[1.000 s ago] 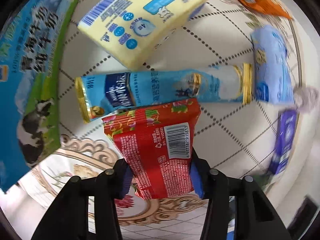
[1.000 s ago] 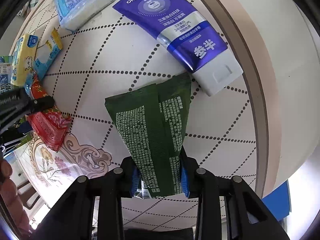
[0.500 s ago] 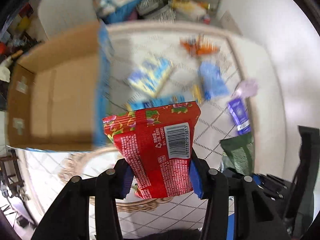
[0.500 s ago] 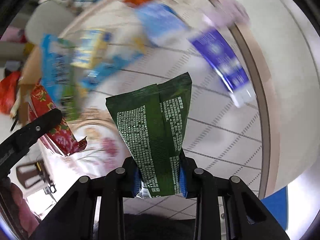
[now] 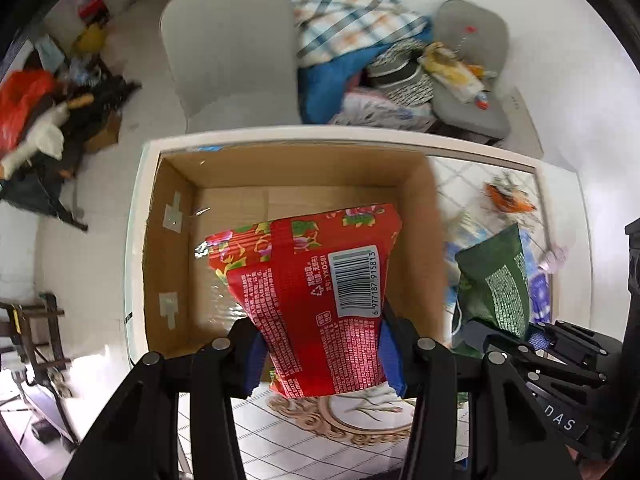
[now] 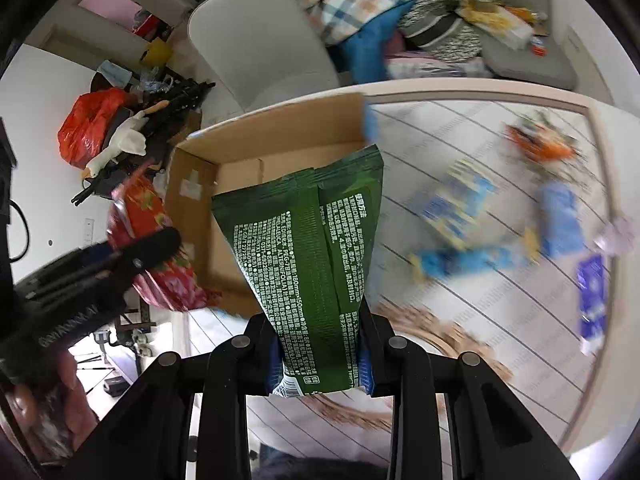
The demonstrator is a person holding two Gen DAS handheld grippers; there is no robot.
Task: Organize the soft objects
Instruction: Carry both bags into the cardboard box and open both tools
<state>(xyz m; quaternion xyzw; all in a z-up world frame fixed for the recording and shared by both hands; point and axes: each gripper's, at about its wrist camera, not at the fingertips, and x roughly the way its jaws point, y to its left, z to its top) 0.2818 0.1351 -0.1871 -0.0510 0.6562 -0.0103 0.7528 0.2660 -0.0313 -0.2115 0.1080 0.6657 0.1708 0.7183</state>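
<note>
My left gripper (image 5: pixel 320 356) is shut on a red flowered packet (image 5: pixel 316 296) and holds it raised in front of an open cardboard box (image 5: pixel 176 264). My right gripper (image 6: pixel 320 360) is shut on a dark green packet (image 6: pixel 308 256), held up near the box (image 6: pixel 272 136) in that view. The green packet (image 5: pixel 500 280) and right gripper show at the right of the left wrist view. The red packet (image 6: pixel 160 264) and left gripper show at the left of the right wrist view. The box looks empty.
Several soft packs lie on the white tiled table: an orange packet (image 6: pixel 540 144), blue packs (image 6: pixel 560 220), a blue tube (image 6: pixel 460 260), a purple toothpaste tube (image 6: pixel 592 296). A grey chair (image 5: pixel 236 52) and a heap of laundry (image 5: pixel 352 24) stand behind the table.
Both grippers have risen from the table with their packets and swung left toward the cardboard box, which now fills the middle of the left wrist view.
</note>
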